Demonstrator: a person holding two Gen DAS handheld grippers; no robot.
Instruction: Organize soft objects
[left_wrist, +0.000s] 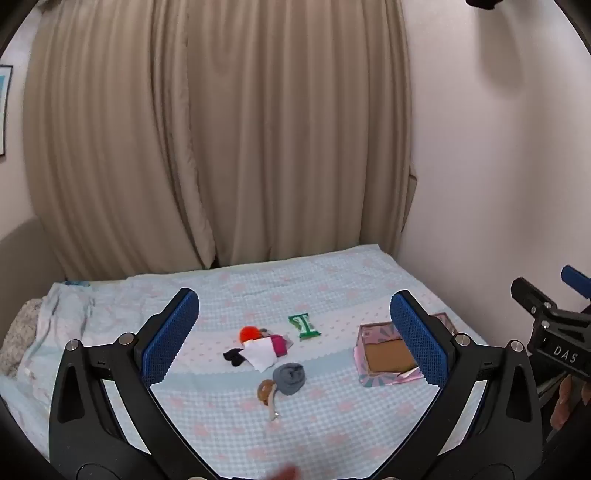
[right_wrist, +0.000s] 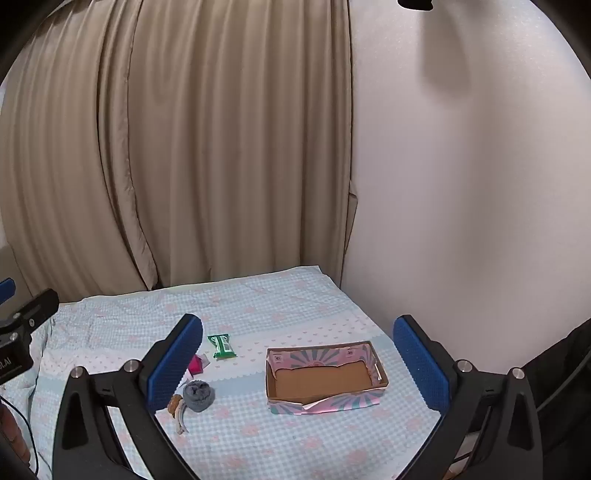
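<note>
**Both claws wide apart above the bed, nothing held**

Left claw hangs over the bed with its blue-padded fingers spread wide and nothing between them; the right claw does the same, its fingers equally far apart and empty.

The bed is covered in a pale blue checked sheet with pink motifs and a scalloped band running across it. Beige curtains hang in heavy folds behind the bed, and a plain pale wall closes off the right side. At the left edge of the left wrist view a corner of a framed picture shows on the wall, and rumpled bedding lies at the bed's left end.

Seen from the left claw, the soft things lie in a loose group framed by its fingers: an orange ball-like item, a white cloth touching a magenta piece, a black sock just beside the white cloth, a rolled grey sock nearer the camera, and a small brown item touching the grey roll. A green packet lies slightly apart, farther back. The open cardboard box, pink and teal patterned outside and plain brown inside, sits to the right, partly behind the left claw's right finger.

From the right claw, the box lies squarely between its fingers, while the grey sock and the green packet lie just beside its left finger.
</note>
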